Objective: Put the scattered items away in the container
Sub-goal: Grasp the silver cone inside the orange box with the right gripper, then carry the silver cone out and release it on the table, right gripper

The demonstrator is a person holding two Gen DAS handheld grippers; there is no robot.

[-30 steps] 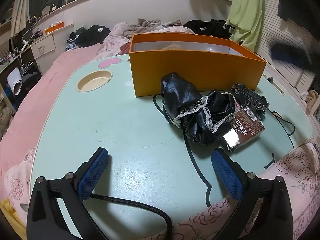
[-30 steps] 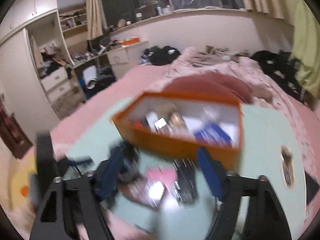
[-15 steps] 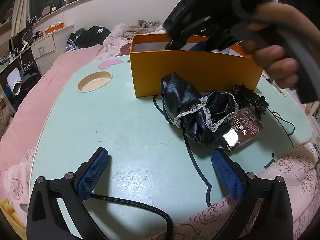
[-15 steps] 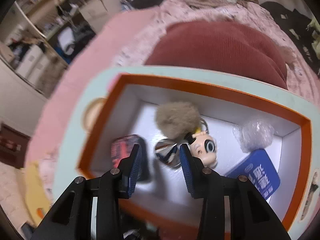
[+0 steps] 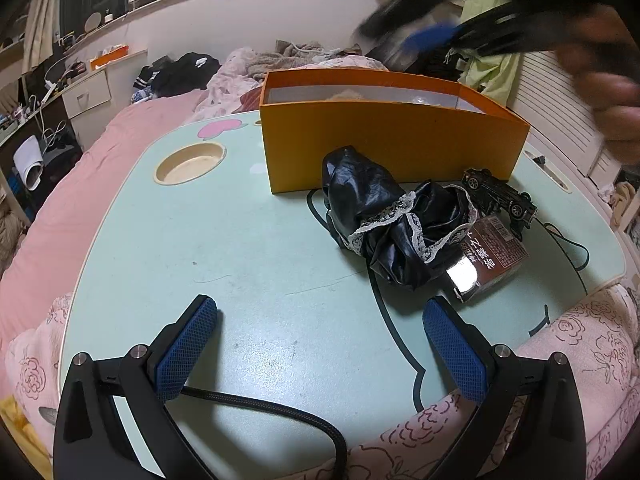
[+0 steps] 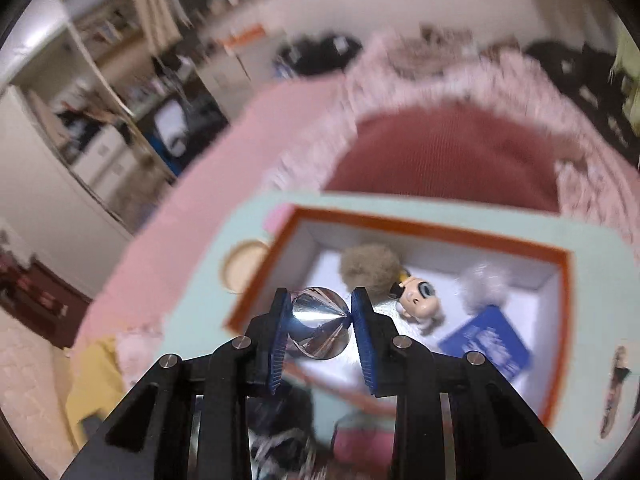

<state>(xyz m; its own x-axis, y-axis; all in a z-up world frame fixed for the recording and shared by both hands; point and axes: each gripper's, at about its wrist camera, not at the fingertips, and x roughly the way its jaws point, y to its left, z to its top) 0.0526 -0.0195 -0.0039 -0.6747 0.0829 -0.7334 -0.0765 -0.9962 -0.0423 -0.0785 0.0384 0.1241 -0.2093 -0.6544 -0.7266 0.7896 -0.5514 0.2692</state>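
Right now, right tongs [image 6: 318, 312] clamped on a shiny silver cone-shaped thing [image 6: 318, 322], pads pressing it from both sides, point of the cone aimed at the right pad. Hanging above the near-left corner of the orange box [image 5: 394, 142], angled down and forward over the near wall. Box floor straight ahead and below: fluffy ball [image 6: 370, 268], doll head [image 6: 418, 298], blue packet [image 6: 486, 340] already in there. Looks like a pick out of the box rather than a drop, can't say why.

Left tongs [image 5: 320, 336] wide open, nothing held, low at the counter [image 5: 200, 220] edge. Black lacy cloth [image 5: 394, 224], toy car [image 5: 500, 196] and brown packet [image 5: 486, 260] just in front of the box, ahead-right of the left tongs, so closer to that hand.
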